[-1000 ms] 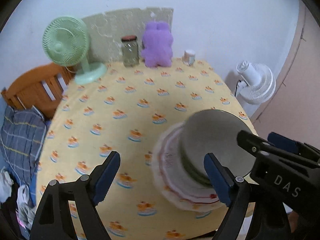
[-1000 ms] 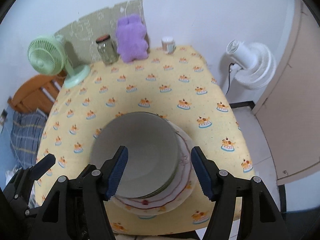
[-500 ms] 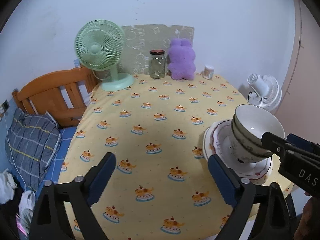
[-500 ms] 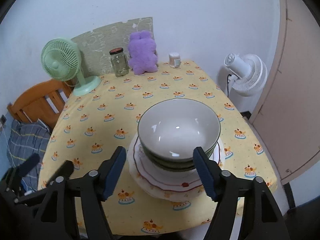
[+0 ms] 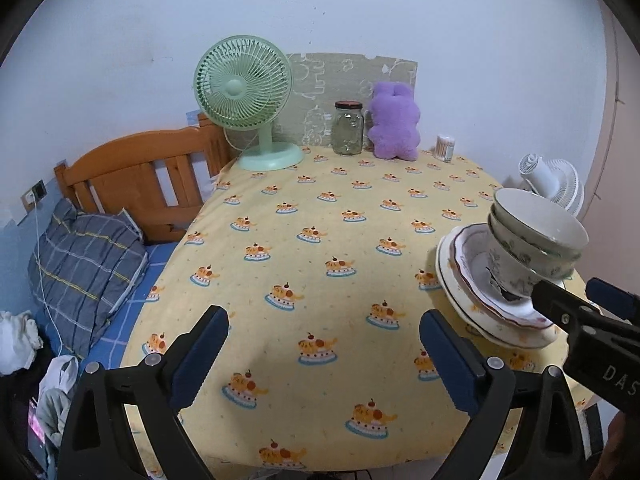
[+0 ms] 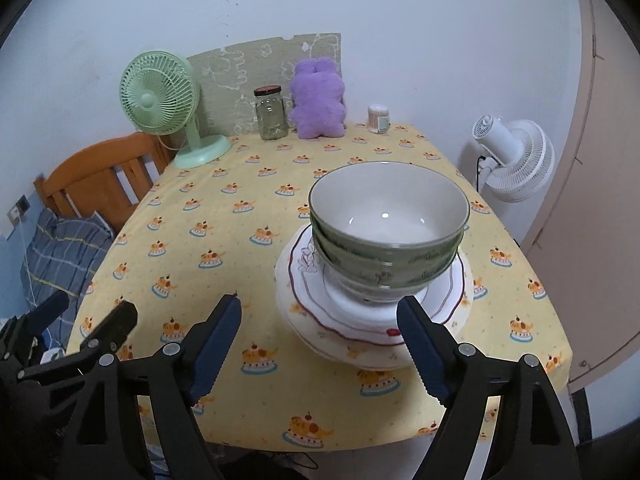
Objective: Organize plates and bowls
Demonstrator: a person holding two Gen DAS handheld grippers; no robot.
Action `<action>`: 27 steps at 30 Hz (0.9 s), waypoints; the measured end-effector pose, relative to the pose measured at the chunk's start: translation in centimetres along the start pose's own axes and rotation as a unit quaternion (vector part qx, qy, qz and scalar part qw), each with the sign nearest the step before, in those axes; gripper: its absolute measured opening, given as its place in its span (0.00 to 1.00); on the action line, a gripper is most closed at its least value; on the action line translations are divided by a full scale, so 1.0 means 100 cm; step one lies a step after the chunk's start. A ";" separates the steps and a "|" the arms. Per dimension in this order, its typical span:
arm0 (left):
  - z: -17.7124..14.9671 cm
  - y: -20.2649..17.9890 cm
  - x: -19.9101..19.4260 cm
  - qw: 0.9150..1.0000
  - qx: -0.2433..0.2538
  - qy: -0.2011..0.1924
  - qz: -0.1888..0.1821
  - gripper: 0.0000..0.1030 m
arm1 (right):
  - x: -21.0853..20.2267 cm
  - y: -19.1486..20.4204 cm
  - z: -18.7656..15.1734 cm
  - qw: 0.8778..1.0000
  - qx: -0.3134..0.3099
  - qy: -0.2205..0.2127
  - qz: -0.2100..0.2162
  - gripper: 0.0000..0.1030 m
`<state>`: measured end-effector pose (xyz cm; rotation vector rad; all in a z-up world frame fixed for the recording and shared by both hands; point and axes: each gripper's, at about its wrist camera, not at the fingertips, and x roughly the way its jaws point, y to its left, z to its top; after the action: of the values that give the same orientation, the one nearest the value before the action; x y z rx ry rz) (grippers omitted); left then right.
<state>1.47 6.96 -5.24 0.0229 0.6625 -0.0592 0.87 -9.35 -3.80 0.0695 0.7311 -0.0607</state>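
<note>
Two nested green-patterned bowls [image 6: 388, 236] stand on stacked white plates with dark red rims [image 6: 372, 320] near the table's front right edge. In the left wrist view the bowls [image 5: 532, 240] and plates [image 5: 480, 300] sit at the right. My right gripper [image 6: 320, 344] is open and empty, held just short of the stack, jaws wider than the bowls' foot. My left gripper [image 5: 324, 352] is open and empty over the bare tablecloth left of the stack. The right gripper's black body [image 5: 592, 332] crosses the plates' near side there.
The table has a yellow cake-print cloth [image 6: 240, 240]. At its back stand a green fan [image 6: 168, 108], a glass jar [image 6: 272, 114], a purple plush toy [image 6: 318, 100] and a small white container [image 6: 378, 118]. A wooden bed [image 5: 140, 184] lies left, a white floor fan [image 6: 516, 160] right.
Both grippers have pulled back and tilted up from above the stack, so the bowls and plates now show from the side. Both stay open and empty. The stack has not moved.
</note>
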 end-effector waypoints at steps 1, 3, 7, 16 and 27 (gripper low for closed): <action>-0.002 -0.001 -0.002 1.000 0.001 -0.003 0.002 0.95 | -0.002 0.000 -0.003 1.000 0.000 -0.003 0.001 0.80; -0.004 0.000 -0.004 1.000 -0.002 -0.005 0.002 0.95 | -0.004 0.000 -0.005 1.000 -0.001 -0.007 0.001 0.80; -0.005 0.000 -0.009 1.000 -0.009 -0.013 0.000 0.96 | -0.012 0.000 -0.009 1.000 -0.009 -0.020 -0.001 0.81; -0.007 -0.004 -0.022 1.000 -0.007 -0.028 -0.006 0.99 | -0.023 -0.006 -0.010 0.999 -0.002 -0.037 -0.008 0.82; 0.003 -0.003 -0.026 0.999 -0.012 -0.048 -0.007 1.00 | -0.027 -0.004 0.000 0.999 -0.014 -0.052 -0.009 0.83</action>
<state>-0.40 6.75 -3.44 -0.0085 0.5679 -0.0649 -1.17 -9.67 -1.97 0.0333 0.6295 -0.0702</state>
